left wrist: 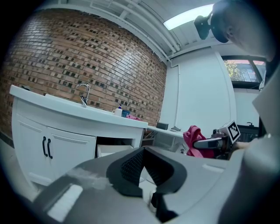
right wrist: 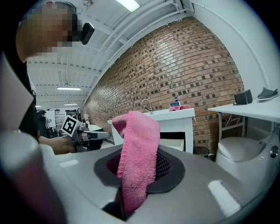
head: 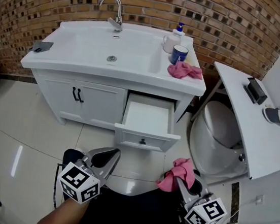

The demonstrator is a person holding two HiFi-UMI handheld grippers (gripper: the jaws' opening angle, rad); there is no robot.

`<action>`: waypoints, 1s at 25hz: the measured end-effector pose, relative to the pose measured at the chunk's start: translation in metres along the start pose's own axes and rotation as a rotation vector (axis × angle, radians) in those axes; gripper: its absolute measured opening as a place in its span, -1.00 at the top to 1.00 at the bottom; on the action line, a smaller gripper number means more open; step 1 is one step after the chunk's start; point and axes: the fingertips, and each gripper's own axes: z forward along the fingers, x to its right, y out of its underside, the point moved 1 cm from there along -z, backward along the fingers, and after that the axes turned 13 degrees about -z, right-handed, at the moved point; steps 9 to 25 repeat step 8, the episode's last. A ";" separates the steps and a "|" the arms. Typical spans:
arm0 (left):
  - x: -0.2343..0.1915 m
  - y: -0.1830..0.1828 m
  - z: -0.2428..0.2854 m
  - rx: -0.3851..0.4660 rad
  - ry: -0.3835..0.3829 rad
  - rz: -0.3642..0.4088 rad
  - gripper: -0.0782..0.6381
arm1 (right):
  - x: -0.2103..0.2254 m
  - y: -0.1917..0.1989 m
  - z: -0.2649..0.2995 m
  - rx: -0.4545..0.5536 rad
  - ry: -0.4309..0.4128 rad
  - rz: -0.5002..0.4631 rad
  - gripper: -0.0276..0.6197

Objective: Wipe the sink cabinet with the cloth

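Observation:
The white sink cabinet (head: pixel 88 94) stands against the brick wall, its right-hand drawer (head: pixel 146 120) pulled out. A pink cloth (head: pixel 177 174) (right wrist: pixel 136 153) is pinched in my right gripper (head: pixel 184 184), held low in front of the person, well short of the cabinet. My left gripper (head: pixel 104 159) sits beside it at the left, jaws closed with nothing between them. A second pink cloth (head: pixel 185 70) lies on the countertop's right end. In the left gripper view the cabinet (left wrist: pixel 65 140) is ahead at the left and the held cloth (left wrist: pixel 194 140) at the right.
On the counter stand a chrome tap (head: pixel 115 9), a soap pump bottle (head: pixel 173 38) and a blue mug (head: pixel 179 53). A dark object (head: pixel 40 46) lies at the counter's left end. A white toilet (head: pixel 218 140) and a white shelf board (head: pixel 251 123) crowd the right side.

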 end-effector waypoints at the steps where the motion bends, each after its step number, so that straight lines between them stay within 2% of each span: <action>1: -0.001 0.000 0.000 0.001 -0.002 0.001 0.77 | -0.001 0.000 0.001 0.001 -0.003 -0.002 0.64; 25: -0.001 -0.001 -0.001 -0.002 -0.002 0.002 0.77 | -0.003 -0.002 0.001 -0.005 -0.003 -0.019 0.64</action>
